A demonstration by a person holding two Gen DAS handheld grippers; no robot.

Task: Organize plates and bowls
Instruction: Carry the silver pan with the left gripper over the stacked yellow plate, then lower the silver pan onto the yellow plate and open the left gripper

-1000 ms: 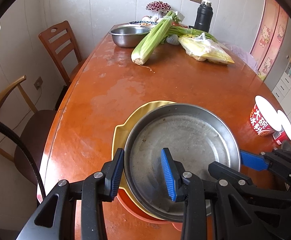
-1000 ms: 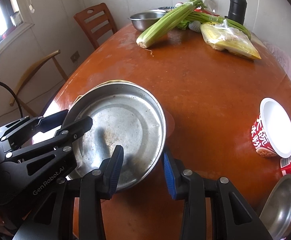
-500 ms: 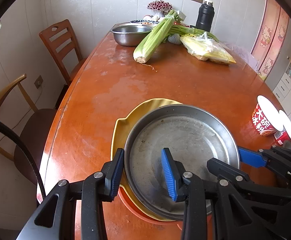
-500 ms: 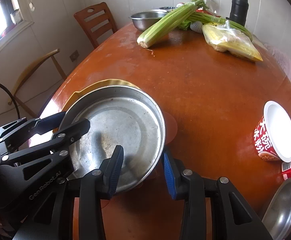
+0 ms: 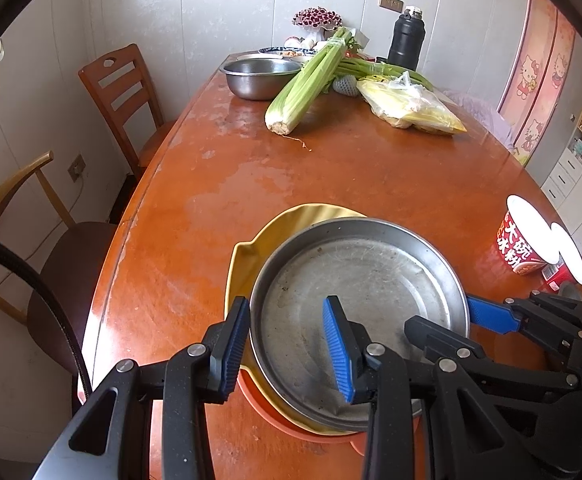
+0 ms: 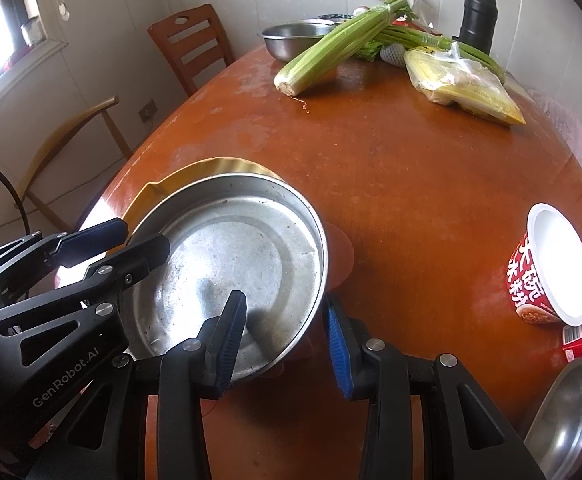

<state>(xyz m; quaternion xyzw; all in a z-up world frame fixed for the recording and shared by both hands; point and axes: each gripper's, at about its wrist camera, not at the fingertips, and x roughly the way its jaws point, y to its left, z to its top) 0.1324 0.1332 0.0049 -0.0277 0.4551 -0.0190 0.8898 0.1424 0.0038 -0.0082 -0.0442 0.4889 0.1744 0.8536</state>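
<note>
Little has shifted since a second ago. Left gripper (image 5: pixel 285 350) and right gripper (image 6: pixel 285 334) each straddle the steel plate's (image 5: pixel 365 276) rim, seemingly pinching it, over the yellow plate (image 5: pixel 247 264). Lower it level and centred, releasing both together.

steel pan (image 5: pixel 371 272) | shifted slightly nearer | yellow plate (image 5: pixel 241 272) | more of far rim uncovered

Right claw (image 6: pixel 285 334) straddles the near right rim of the steel plate (image 6: pixel 231 264); pad contact cannot be confirmed. Left claw (image 6: pixel 131 236) straddles its left rim. Plate sits on a yellow plate (image 6: pixel 211 168). Celery (image 6: pixel 339 44) lies farther along the desk (image 6: pixel 411 184).
</note>
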